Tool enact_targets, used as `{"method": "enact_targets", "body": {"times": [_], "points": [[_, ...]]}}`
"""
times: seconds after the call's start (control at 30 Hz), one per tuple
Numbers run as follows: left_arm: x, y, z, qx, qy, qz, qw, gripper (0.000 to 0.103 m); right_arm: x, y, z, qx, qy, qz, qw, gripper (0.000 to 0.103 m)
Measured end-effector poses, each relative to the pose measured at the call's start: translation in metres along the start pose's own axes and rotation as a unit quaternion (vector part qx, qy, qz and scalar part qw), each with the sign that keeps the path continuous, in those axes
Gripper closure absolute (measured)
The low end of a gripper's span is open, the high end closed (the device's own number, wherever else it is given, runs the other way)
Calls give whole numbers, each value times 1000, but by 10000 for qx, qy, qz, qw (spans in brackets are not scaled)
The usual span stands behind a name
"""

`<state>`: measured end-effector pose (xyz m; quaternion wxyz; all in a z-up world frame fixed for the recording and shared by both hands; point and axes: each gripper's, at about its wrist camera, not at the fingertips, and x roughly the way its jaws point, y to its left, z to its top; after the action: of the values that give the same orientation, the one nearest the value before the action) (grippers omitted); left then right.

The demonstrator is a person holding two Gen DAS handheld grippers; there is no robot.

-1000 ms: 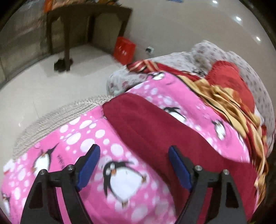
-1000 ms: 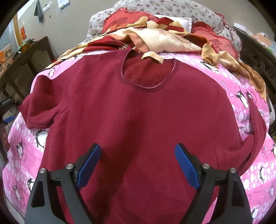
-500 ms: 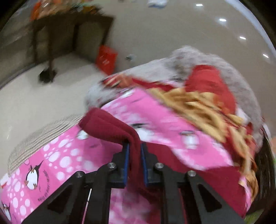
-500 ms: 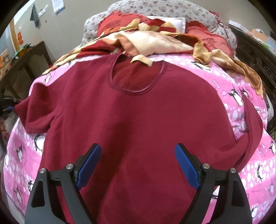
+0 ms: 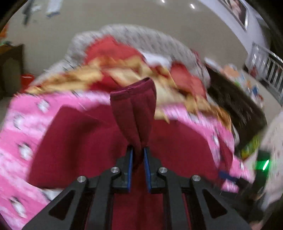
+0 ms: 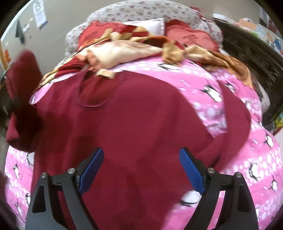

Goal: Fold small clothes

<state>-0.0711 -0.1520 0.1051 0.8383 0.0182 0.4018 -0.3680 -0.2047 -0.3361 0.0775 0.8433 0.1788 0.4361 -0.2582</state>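
Closest to the left wrist camera, the left gripper (image 5: 138, 152) has its two black fingers, lined with blue ribbed pads, pressed together on a bunched sleeve (image 5: 136, 106) of a maroon top (image 5: 79, 141). The sleeve rises out of the pinch as a gathered fan of soft, thick knit, ending in a stitched cuff edge. In the right wrist view the same lifted sleeve appears as a blurred maroon mass at the left edge, raised above the bed.

Nearest the right wrist camera, the right gripper (image 6: 141, 168) hangs over the lower middle of the top with its fingers spread wide and nothing between the blue textured pads.

Beyond the fingers, the maroon top (image 6: 132, 115) lies flat, front up, on a pink blanket (image 6: 238, 150). It is a plain, matte, fleecy garment with a round, ribbed neckline towards the far side. Its other sleeve (image 6: 237, 127) curves along the right side in a long arc, resting on the blanket.

The blanket is smooth fabric printed with white dots and black and white penguins, and covers the rounded bed.

Farther back, a crumpled, silky throw (image 6: 132, 51) in cream, gold and red lies across the bed just past the neckline. Behind it sit red embroidered cushions (image 6: 191, 39) against a grey floral quilt (image 6: 141, 10).
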Motion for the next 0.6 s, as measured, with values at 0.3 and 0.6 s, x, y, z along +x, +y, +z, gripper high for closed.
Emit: {"method": "enact_targets", "body": {"times": [0.3,0.6], "points": [[11,-24,-55,737,642,-308,9947,42,-4,-36,2,348,-89,309,9989,5],[-52,54,-53,1025,-75,1160,9879,19,8,5,17,-86,-235,1178,9927,5]]}}
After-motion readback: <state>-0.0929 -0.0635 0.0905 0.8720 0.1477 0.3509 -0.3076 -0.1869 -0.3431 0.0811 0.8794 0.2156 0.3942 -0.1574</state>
